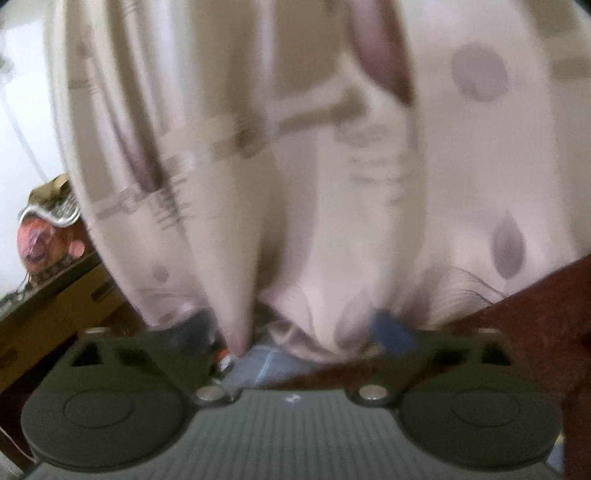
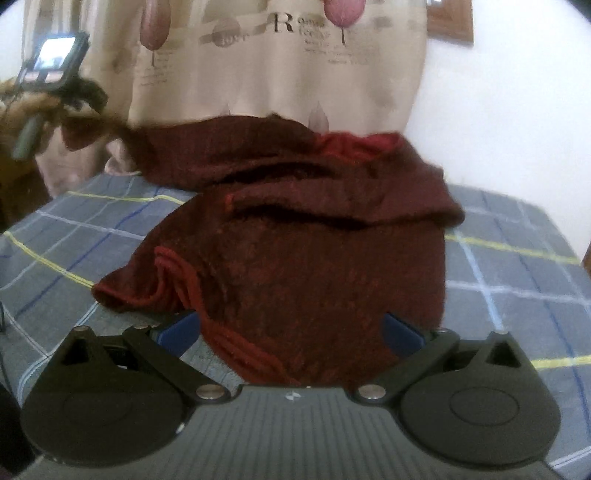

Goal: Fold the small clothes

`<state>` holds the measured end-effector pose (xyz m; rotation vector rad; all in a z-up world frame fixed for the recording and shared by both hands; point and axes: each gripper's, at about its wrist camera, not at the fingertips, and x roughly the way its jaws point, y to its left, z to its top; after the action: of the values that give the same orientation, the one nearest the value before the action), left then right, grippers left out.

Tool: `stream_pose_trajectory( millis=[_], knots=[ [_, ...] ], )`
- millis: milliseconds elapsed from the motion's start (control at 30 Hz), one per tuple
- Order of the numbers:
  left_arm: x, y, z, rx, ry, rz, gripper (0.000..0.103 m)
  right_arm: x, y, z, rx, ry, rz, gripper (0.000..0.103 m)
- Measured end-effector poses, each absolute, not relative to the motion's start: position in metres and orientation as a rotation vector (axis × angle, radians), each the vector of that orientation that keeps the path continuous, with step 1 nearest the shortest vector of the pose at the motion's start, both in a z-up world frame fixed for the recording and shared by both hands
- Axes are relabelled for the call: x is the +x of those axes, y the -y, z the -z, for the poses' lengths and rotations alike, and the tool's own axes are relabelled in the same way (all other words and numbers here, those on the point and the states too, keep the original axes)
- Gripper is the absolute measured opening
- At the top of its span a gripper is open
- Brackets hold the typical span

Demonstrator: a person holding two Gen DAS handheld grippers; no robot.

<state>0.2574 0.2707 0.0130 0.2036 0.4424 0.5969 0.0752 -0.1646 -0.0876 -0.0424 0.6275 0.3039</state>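
A dark red knitted garment (image 2: 306,236) lies partly folded on a blue checked cloth surface (image 2: 74,236) in the right wrist view. My right gripper (image 2: 291,332) is open, its blue fingertips (image 2: 400,332) on either side of the garment's near edge. In that view my left gripper (image 2: 48,59) is far left at the garment's far corner, which lifts toward it. In the left wrist view the left gripper (image 1: 295,328) points at a cream printed curtain (image 1: 295,147); its fingertips are blurred and a strip of dark red fabric (image 1: 517,306) runs off to the right.
The cream printed curtain (image 2: 277,62) hangs behind the surface. A white wall (image 2: 517,110) is on the right with a wooden frame (image 2: 450,22) above. A wooden cabinet (image 1: 55,314) with clutter (image 1: 48,229) stands at the left in the left wrist view.
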Motion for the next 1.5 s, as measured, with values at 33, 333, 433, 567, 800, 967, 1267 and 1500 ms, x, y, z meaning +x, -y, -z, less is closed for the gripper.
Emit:
stream_pose_trajectory(
  millis=[33,333,433,567,800,967,1267,1500],
  knots=[
    [0.255,-0.277,-0.013,0.179,-0.445,-0.594,0.100,0.076,0.170,0.088,-0.028,-0.633,-0.299,0.103],
    [0.151,-0.234,0.014,-0.013,-0.569,-0.049,0.100,0.065,0.233,0.098,0.113,-0.642,-0.191,0.103],
    [0.127,-0.203,0.049,-0.059,-0.689,0.081,0.099,0.069,0.257,0.106,0.201,-0.685,-0.173,0.103],
    [0.114,-0.181,0.085,-0.174,-0.807,0.185,0.099,0.080,0.280,0.118,0.398,-0.740,-0.232,0.098],
    [0.119,-0.157,0.114,-0.278,-0.914,0.302,0.051,0.095,0.282,0.130,0.449,-0.773,-0.246,0.076],
    [0.129,-0.147,0.119,-0.265,-0.936,0.333,0.012,0.110,0.277,0.132,0.467,-0.838,-0.294,0.020],
    [0.088,-0.170,0.072,-0.311,-0.809,0.262,0.009,0.091,0.313,0.116,0.665,-0.752,-0.376,0.013],
    [0.014,-0.187,0.043,-0.273,-0.797,0.251,0.009,0.035,0.347,0.070,0.661,-0.707,-0.402,0.012]
  ],
)
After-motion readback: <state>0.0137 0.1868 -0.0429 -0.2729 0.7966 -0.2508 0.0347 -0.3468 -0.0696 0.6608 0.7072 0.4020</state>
